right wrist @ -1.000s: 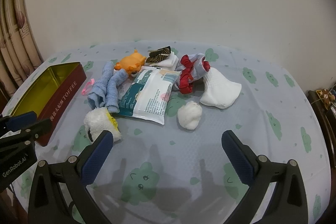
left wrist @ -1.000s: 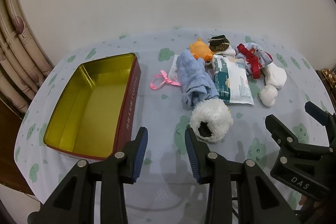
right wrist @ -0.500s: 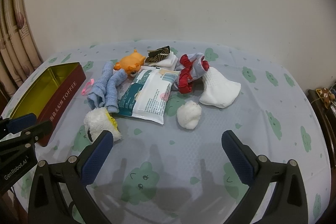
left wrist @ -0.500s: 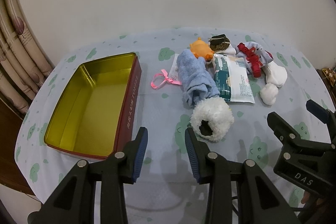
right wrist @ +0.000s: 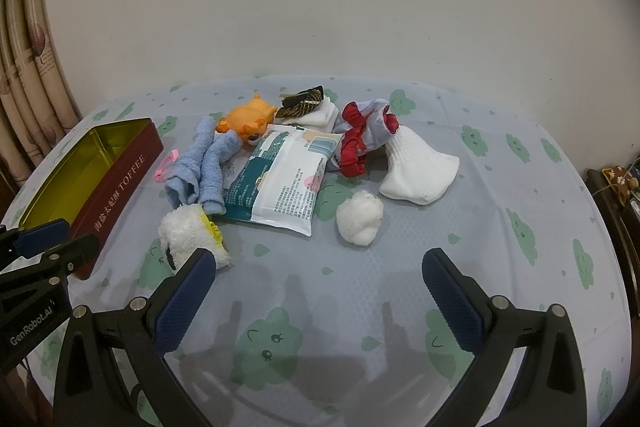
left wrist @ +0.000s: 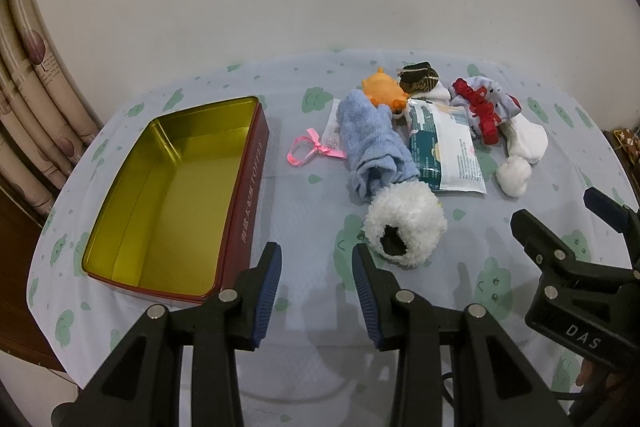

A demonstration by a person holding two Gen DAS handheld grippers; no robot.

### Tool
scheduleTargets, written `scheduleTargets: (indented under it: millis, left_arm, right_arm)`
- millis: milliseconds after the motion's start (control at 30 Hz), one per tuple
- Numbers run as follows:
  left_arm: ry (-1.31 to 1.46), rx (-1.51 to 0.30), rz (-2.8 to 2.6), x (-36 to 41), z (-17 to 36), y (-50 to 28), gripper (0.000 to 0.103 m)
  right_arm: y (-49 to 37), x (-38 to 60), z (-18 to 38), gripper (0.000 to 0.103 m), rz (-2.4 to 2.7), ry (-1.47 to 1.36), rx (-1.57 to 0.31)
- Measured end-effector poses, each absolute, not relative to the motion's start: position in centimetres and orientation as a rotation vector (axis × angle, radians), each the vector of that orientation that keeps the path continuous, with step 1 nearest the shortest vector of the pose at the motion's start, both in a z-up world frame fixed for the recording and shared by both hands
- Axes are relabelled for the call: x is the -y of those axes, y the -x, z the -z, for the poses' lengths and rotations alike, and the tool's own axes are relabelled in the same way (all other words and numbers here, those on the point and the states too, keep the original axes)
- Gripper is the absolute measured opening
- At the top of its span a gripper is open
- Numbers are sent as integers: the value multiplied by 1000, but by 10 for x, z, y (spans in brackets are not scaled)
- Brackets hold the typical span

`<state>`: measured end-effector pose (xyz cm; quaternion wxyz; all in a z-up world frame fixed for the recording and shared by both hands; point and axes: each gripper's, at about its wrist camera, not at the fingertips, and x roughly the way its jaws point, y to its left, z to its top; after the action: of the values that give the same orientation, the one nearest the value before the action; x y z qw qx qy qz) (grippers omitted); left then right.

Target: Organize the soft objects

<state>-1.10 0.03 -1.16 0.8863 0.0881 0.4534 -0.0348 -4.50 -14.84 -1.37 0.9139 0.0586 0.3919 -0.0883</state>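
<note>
Gold metal lined the open tin [left wrist: 168,195], which stood empty just left of the left tool [left wrist: 316,283] on the counter [right wrist: 500,211]. Nothing had been packed yet, so I judged the step in hand to be the first pick.

The left tool hung above the cloth with its jaws partly apart and nothing between them. The fluffy white toy [left wrist: 404,223] lay just ahead of its right finger, near but not touching. The right tool [right wrist: 320,291] was released wide, also empty, with the cotton ball [right wrist: 359,217] ahead between its fingers and the white sock [right wrist: 416,167] further on.

Beyond the toy lay the blue towel [left wrist: 376,147], the wipes pack [left wrist: 444,155], the orange plush [left wrist: 384,89] and the red-trimmed cloth [left wrist: 484,107], crowded and partly overlapping.

To do this well, the left tool should probably open wider first, since the toy looked broader than the present gap. It should take the toy at its middle, lift straight up so the towel touching it is not dragged, and set it into a far corner of the tin.
</note>
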Motion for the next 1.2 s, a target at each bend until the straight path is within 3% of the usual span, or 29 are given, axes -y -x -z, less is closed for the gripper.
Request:
scheduleTargets:
  millis: [1000, 1133, 1200]
  left_arm:
    - [-181, -964, 79, -3, 22, 8, 37]
    - [-174, -979, 89, -6, 27, 3, 37]
    - [-175, -980, 91, -8, 29, 0, 37]
  right_arm:
    - [45, 155, 19, 102, 192, -128, -806]
    - [42, 166, 22, 100, 208, -142, -824]
    - [40, 169, 23, 93, 216, -135, -834]
